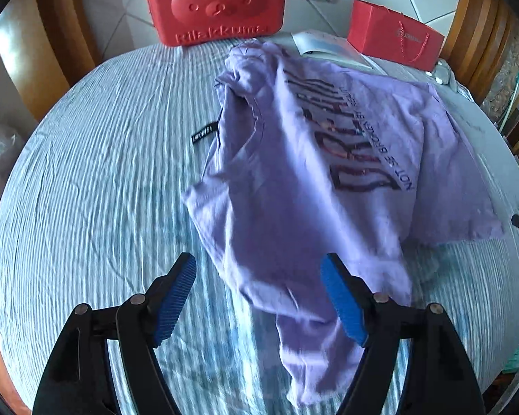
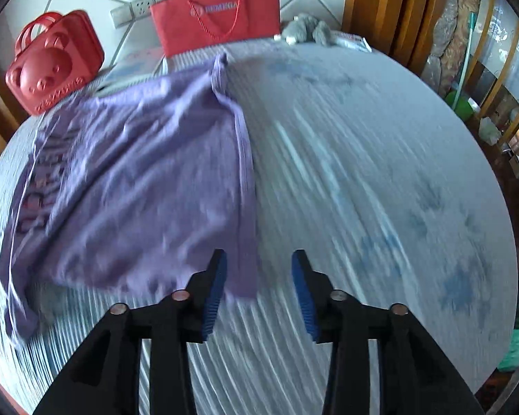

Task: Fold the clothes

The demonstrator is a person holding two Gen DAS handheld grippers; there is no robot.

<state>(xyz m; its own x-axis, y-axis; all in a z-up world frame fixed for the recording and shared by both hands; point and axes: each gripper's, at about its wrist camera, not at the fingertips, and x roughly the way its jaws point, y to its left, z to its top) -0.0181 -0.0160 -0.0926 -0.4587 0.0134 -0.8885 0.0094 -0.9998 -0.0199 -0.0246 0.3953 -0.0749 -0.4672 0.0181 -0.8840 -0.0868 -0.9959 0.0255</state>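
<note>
A bed covered in a pale blue crinkled sheet (image 1: 86, 173) fills both views, with a tiled headboard wall behind it. Against that wall stand a red bear-faced case (image 1: 218, 3) and a red paper gift bag (image 2: 218, 17), with a grey plush toy (image 2: 306, 29) beside the bag. These sit well back, which leaves the middle of the bed as working room.

The lilac T-shirt (image 1: 311, 159) lies spread on the sheet, print side up, with dark lettering running along it. It is not flat: the cloth is rumpled, one part is bunched toward the far end, and a narrow flap trails toward the near edge. A small black label (image 1: 204, 133) shows at its left side. It is neither a neat folded packet nor fully smoothed out.

The left gripper (image 1: 259, 294) hangs just above the near end of the shirt, its blue-padded fingers spread wide with nothing between them; the trailing flap passes under the gap. The right gripper (image 2: 257, 290) hovers at the shirt's near corner and hem, likewise parted and empty. With one tool at each side of the near end, both look placed to catch cloth there. Both views are motion-blurred.
</note>
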